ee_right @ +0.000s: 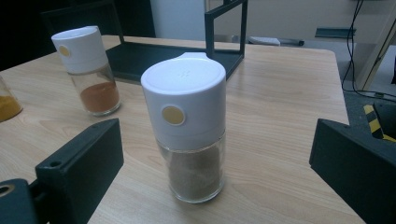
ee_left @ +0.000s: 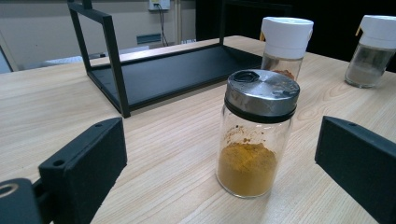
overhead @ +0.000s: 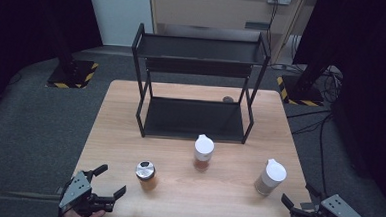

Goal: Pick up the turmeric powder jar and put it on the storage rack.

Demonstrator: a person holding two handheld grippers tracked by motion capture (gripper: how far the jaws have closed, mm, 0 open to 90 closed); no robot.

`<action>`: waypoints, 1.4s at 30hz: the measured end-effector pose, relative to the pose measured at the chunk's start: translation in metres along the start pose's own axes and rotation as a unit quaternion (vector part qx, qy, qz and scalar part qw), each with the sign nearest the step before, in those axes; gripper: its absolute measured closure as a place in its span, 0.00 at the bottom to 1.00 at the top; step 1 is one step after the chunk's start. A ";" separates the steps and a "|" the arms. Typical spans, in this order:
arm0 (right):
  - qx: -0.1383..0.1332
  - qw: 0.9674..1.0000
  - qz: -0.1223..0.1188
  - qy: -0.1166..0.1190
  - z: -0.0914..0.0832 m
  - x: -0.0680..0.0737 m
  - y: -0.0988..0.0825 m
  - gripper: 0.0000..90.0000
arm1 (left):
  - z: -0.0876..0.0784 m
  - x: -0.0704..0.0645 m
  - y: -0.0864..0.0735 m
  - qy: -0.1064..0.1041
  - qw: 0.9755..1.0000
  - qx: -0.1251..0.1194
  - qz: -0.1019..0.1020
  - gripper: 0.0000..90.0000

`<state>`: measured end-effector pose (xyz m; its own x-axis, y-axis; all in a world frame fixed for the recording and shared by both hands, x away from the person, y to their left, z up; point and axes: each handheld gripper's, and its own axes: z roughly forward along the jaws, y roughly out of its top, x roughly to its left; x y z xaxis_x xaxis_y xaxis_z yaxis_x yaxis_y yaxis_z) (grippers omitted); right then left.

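Left gripper [overhead: 111, 180] faces yellow-spice jar [overhead: 146, 175], seemingly just ahead.

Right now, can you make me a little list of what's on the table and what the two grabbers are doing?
table: light wood
rack: black, two shelves, at the far side
metal-lid jar: yellow powder, upright
middle white-cap jar: reddish powder, upright
right white-cap jar: brownish powder, upright
left gripper: open, facing the metal-lid jar, not touching
right gripper: open, facing the right white-cap jar, not touching
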<state>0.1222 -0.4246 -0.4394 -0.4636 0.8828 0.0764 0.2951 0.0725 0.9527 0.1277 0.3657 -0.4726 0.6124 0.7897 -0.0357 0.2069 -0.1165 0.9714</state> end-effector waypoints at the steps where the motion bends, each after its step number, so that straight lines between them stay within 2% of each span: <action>1: -0.001 1.000 0.000 0.000 0.000 0.000 0.000 0.03 | 0.000 0.000 0.000 0.000 1.000 0.000 0.000 0.02; 16: 0.001 1.000 0.006 0.000 0.001 -0.002 -0.001 0.03 | 0.001 0.001 -0.001 0.001 1.000 -0.003 -0.007 0.01; 22: 0.001 1.000 -0.001 0.001 0.000 0.000 0.000 0.02 | 0.000 0.001 0.000 -0.004 1.000 -0.002 -0.001 0.01; 28: 0.002 1.000 0.001 0.005 0.001 0.000 0.000 0.02 | 0.000 0.001 0.000 -0.008 1.000 -0.002 -0.003 0.02; 34: 0.002 1.000 -0.007 0.004 0.002 0.002 0.000 0.02 | 0.000 0.001 0.001 -0.007 1.000 -0.002 -0.004 0.01; 38: 0.002 1.000 -0.003 0.000 0.002 0.002 0.000 0.02 | -0.001 0.000 0.003 -0.003 1.000 -0.005 -0.013 0.01; 42: 0.003 1.000 -0.002 0.001 0.002 0.001 0.000 0.02 | -0.001 -0.003 0.009 0.000 1.000 0.000 -0.008 0.01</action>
<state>0.1237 -0.4224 -0.4400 -0.4667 0.8814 0.0733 0.2983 0.0789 0.9512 0.1275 0.3628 -0.4633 0.6089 0.7916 -0.0515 0.2165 -0.1034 0.9708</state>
